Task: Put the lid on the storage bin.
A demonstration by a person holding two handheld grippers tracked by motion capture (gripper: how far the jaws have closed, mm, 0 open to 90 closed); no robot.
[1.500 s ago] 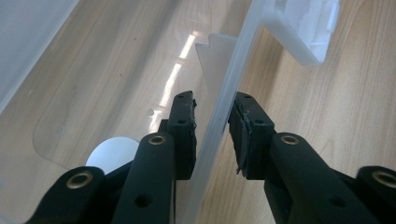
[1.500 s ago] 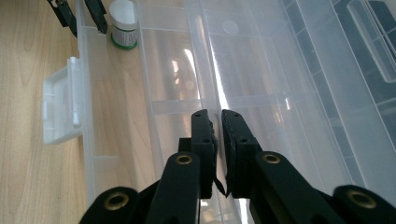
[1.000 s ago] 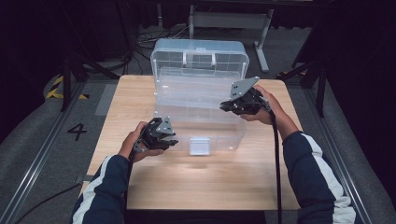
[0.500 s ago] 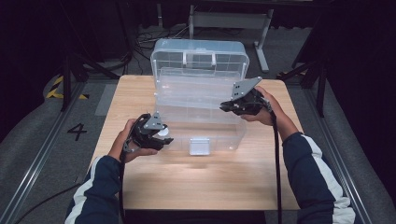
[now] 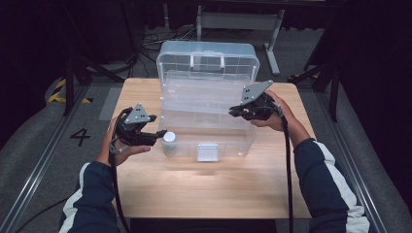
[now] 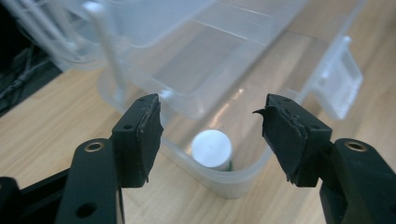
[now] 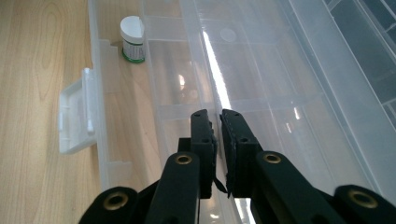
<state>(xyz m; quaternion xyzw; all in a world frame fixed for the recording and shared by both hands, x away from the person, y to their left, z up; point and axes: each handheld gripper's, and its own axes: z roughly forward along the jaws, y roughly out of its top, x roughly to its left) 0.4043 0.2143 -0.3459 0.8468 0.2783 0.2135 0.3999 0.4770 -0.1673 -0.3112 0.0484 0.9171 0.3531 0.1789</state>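
A clear plastic box (image 5: 233, 145) stands open on the wooden table, its lid (image 5: 208, 56) leaning back. A small white-capped bottle (image 5: 170, 141) (image 6: 212, 148) (image 7: 132, 38) stands upright in the box's front left corner. My left gripper (image 5: 163, 136) (image 6: 212, 122) hovers just left of and above the bottle; its jaws have just been opening and stand open, with nothing between the pads. My right gripper (image 5: 233, 111) (image 7: 218, 121) is shut on the thin wall of the clear inner tray (image 5: 204, 97) (image 7: 261, 70), holding it tilted up over the box.
The box's white front latch (image 5: 208, 151) (image 7: 74, 119) hangs open toward me. Bare wooden table (image 5: 209, 189) lies in front of the box. Dark floor, cables and stand legs surround the table.
The left gripper's jaws opened and let go of the bottle, which now stands in the box. The left hand drew back to the left and rose. The right hand kept still.
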